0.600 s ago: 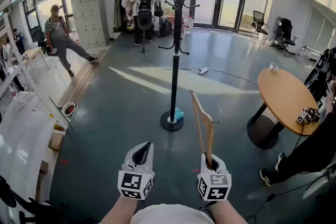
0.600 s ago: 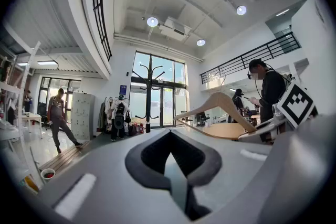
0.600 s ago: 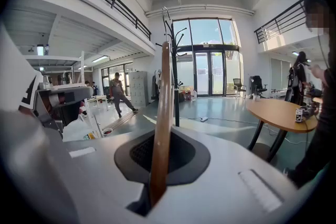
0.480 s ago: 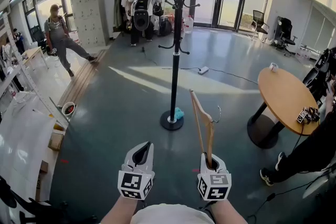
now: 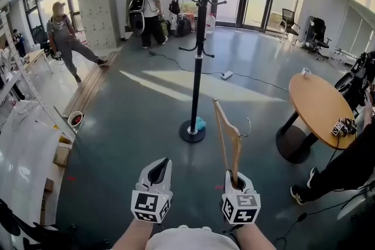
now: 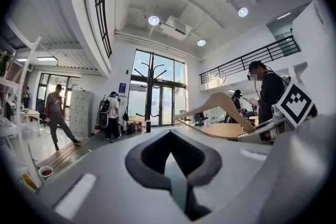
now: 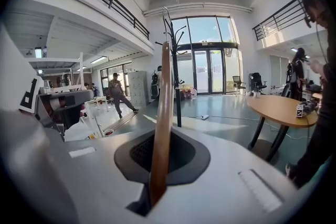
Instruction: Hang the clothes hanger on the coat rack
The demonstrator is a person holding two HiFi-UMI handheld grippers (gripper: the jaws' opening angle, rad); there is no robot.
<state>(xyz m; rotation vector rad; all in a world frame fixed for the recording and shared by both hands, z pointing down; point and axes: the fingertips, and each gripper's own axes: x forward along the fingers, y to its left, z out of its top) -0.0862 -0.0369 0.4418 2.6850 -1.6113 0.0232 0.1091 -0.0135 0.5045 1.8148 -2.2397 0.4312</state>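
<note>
Your left gripper has its jaws together with nothing between them. It sits on the near side of the coat rack, a bit left of the pole and well apart from it.

Your right gripper is clamped on one arm-end of the wooden clothes hanger. The hanger stands up out of the jaws with its wire hook turned right. It is just right of the rack's pole line, near side, and touches nothing on the rack.

There is bare floor between both grippers and the rack's round base, and a blue thing lies against that base. The rack's hooks are all bare. The round table edge is well right of the rack. People stand beyond the rack, to the left.
</note>
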